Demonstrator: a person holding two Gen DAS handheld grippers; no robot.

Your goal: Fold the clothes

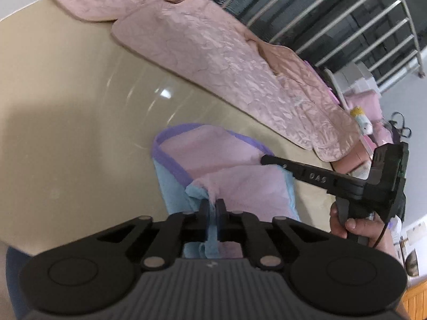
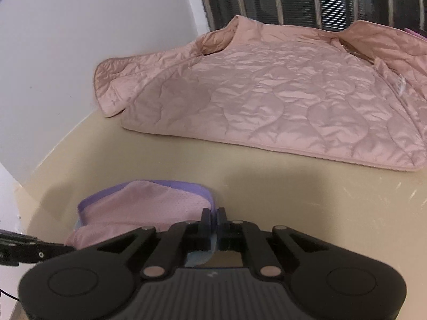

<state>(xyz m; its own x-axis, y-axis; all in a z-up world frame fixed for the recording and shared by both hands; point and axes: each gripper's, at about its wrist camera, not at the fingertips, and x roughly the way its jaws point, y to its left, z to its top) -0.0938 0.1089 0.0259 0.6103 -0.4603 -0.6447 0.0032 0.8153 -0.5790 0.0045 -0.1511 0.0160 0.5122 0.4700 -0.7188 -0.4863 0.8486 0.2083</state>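
A small pink garment (image 1: 213,157) with purple trim and light blue parts lies bunched on the beige table (image 1: 66,133). My left gripper (image 1: 212,208) is shut on its blue and pink edge. My right gripper (image 2: 213,217) is shut on the garment's purple-trimmed edge (image 2: 149,202). The right gripper also shows in the left wrist view (image 1: 269,159), touching the garment's far right side. A pink quilted jacket (image 2: 267,96) lies flat across the back of the table, also in the left wrist view (image 1: 226,61).
A white wall (image 2: 80,40) stands left of the table. A dark slatted metal frame (image 1: 333,13) stands behind the jacket. Pink items and a small plush toy (image 1: 360,118) sit past the jacket's right end.
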